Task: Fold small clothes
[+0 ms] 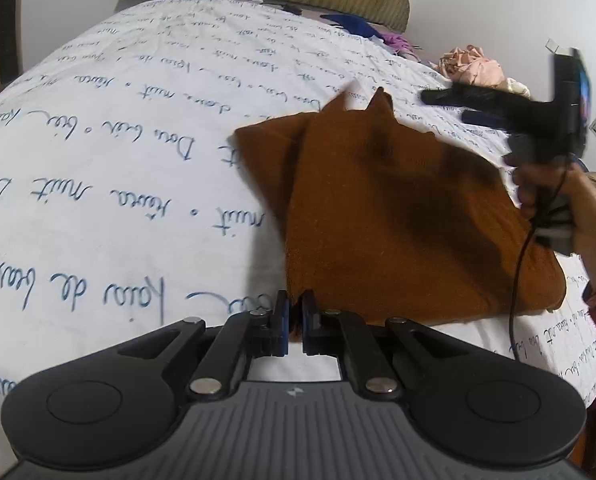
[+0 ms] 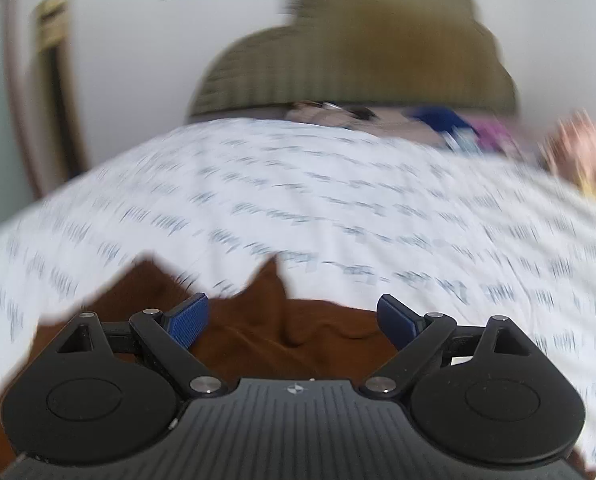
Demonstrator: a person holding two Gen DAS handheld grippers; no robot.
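Sheet script (perhaps "nuit")

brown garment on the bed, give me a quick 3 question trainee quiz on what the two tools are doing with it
1. True or false: the left tool is shut on the near edge of the brown garment.
2. Multiple choice: in the right wrist view, the right tool is (a) shut on the garment, (b) open above it, (c) shut on the sheet.
3. Fill in: the garment lies on a white sheet printed with blue ____.

Key
1. True: its pads meet on the fabric's edge.
2. b: the pads stand wide apart, with brown cloth showing between and below them.
3. Handwriting.
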